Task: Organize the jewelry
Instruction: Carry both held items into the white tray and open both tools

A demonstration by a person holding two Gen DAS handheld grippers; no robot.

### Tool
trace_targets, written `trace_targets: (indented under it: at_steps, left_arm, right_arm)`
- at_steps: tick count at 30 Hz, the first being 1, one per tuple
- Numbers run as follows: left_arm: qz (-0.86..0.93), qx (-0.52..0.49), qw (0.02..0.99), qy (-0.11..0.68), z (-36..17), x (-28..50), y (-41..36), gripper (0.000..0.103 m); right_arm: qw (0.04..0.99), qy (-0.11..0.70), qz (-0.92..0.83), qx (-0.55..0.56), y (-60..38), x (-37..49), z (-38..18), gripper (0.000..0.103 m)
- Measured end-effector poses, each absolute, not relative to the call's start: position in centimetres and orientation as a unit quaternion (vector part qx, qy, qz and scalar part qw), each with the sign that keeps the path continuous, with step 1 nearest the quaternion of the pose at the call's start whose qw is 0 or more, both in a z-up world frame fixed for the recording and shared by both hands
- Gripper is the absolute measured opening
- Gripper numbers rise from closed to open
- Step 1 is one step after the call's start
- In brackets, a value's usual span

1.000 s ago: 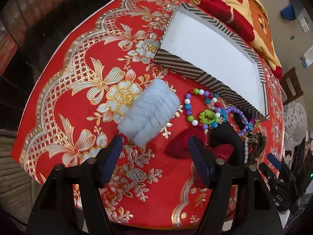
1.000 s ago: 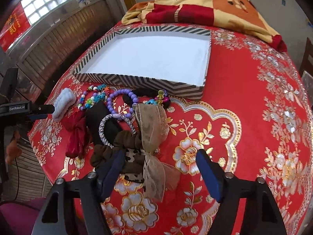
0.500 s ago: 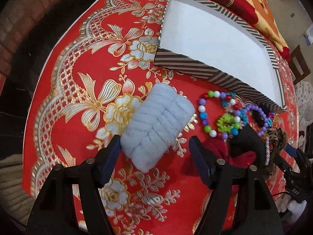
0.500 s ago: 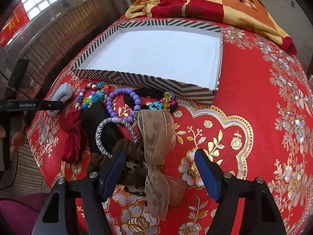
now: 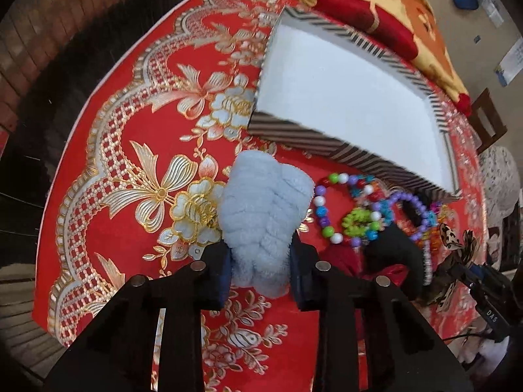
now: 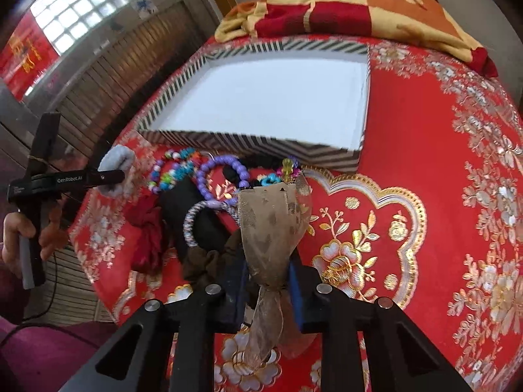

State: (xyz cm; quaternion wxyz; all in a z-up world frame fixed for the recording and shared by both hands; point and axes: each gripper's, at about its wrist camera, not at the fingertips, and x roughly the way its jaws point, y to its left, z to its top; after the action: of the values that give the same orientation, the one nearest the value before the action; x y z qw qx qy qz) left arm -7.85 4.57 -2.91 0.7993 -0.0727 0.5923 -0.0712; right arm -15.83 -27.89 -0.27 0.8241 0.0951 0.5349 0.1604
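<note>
Fluffy grey scrunchie (image 5: 261,209), tan ribbon bow (image 6: 273,228), beaded bracelets (image 5: 343,209), empty striped box (image 5: 353,104)

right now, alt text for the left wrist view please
The left gripper is closing on a fluffy grey scrunchie on a red and gold tablecloth. Bead bracelets lie to its right, before an empty striped box.

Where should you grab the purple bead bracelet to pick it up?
Grab the purple bead bracelet on its near-left arc, coming straight down from above. It lies flat as an open ring, so one finger can go inside the loop and one outside. The far side crowds the striped box and a black hair tie, and the right side touches the brown ribbon bow.
</note>
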Motion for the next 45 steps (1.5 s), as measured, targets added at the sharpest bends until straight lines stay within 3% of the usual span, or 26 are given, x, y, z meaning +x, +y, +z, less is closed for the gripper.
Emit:
trace_targets:
  at_steps: [13, 24, 37, 45]
  left_arm:
    - [-0.092, -0.077, 0.830, 0.545, 2.8, -7.9, 3.1, 0.027]
    - [-0.101, -0.046, 0.849, 0.517, 4.8, -4.0, 0.9, 0.027]
    - [-0.078, -0.012, 0.831, 0.551, -0.2, 3.5, -1.6, 0.027]
    - [-0.050, 0.003, 0.810, 0.584, -4.4, 5.2, -1.4, 0.028]
  right_arm:
    - [0.850, 0.488, 0.168, 0.106, -29.2, -16.4, 4.4, 0.019]
    - [0.882, 0.434, 0.154, 0.103, -29.5, -11.3, 9.1, 0.018]
    - [0.832, 0.510, 0.121, 0.180, -28.0, -2.3, 0.9, 0.018]
    - [0.840, 0.528, 0.038, 0.117, -28.7, -0.7, -1.3, 0.018]
